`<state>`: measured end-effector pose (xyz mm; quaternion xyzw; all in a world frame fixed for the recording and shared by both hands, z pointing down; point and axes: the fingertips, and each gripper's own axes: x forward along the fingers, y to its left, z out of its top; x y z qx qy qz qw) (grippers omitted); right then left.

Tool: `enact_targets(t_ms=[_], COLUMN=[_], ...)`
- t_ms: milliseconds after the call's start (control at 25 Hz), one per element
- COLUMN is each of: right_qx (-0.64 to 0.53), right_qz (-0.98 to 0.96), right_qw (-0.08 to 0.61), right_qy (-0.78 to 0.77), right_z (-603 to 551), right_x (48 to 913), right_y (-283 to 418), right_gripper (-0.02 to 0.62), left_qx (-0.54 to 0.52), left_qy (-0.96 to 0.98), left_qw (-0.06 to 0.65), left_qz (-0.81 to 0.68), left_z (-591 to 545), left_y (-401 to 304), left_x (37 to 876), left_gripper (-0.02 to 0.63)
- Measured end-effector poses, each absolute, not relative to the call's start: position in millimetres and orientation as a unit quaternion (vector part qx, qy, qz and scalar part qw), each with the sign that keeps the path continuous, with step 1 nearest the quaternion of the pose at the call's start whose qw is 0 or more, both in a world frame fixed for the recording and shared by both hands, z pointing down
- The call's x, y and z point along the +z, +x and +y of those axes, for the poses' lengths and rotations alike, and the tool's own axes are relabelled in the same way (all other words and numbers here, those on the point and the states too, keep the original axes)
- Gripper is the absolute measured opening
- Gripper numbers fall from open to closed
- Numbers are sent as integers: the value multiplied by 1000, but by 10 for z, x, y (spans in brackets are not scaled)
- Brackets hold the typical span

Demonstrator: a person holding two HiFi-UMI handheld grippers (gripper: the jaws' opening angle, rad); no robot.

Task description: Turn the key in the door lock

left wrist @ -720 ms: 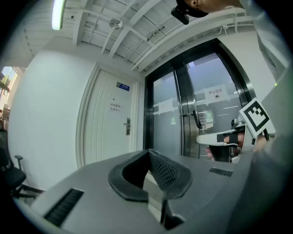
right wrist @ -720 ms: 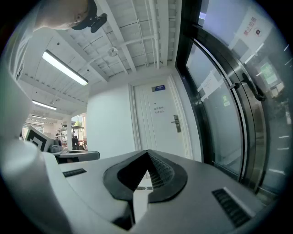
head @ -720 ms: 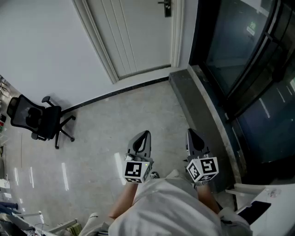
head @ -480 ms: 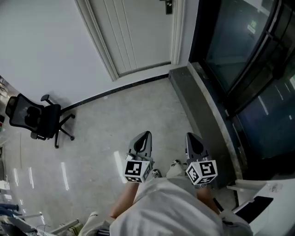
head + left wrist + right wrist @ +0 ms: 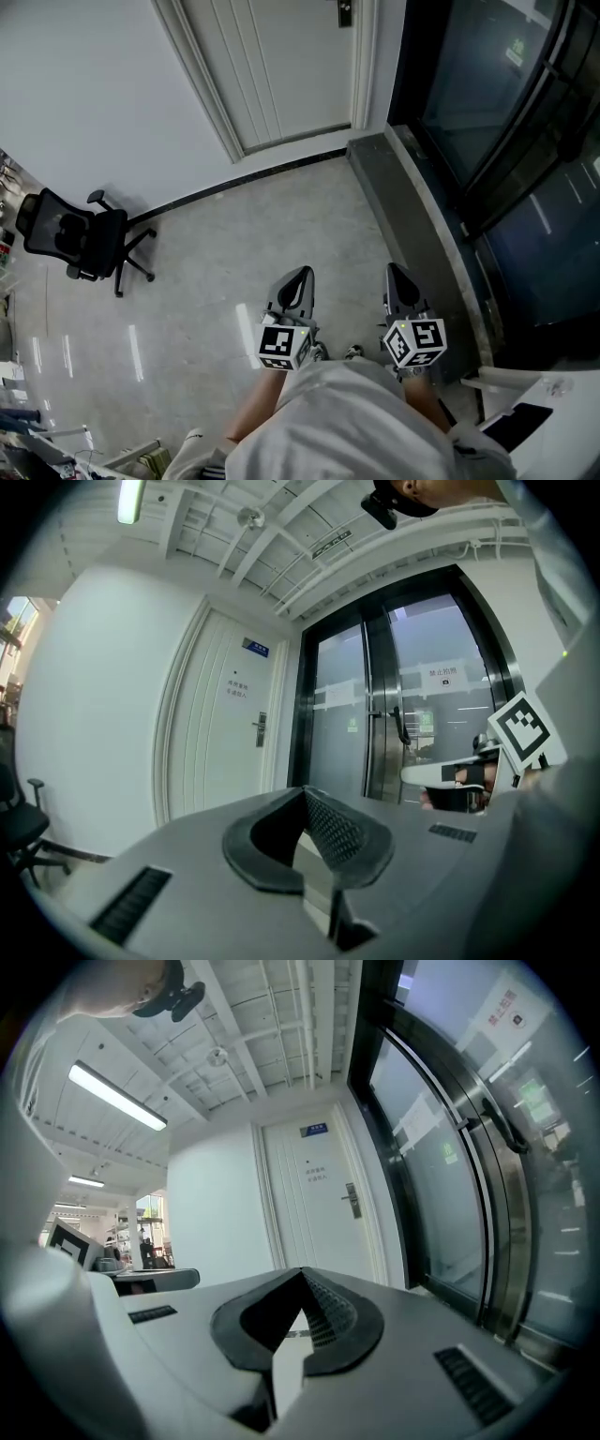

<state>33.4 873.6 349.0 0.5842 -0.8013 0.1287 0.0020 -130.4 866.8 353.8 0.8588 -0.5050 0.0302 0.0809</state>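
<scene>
Task not begun: we stand well back from white door (image 5: 281, 75). Door lock (image 5: 344, 11) sits at door's right edge; key too small to tell. Left gripper (image 5: 300, 279) and right gripper (image 5: 397, 281) both pinched together, empty. Open floor (image 5: 262, 234) leads to door. Glass wall (image 5: 487, 103) and dark sill (image 5: 412, 206) crowd door's right; office chair (image 5: 80, 244) far left.
</scene>
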Motion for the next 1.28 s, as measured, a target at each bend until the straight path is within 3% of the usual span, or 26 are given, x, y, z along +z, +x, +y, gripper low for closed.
enact_targets(t_ms=[760, 1280], right_qx=[128, 125], right_qz=[-801, -797], right_qw=[-1, 14], right_qy=[584, 591], right_z=[8797, 7923], right_x=[3626, 3696], right_y=[1290, 1224], right_gripper=[-3, -3], left_qx=[32, 22], left_qy=[843, 841], left_qw=[76, 79], left_qz=[-532, -534], left_z=[8639, 7768], left_y=[-385, -484], left_x=[3608, 3673], left_gripper=[9, 9])
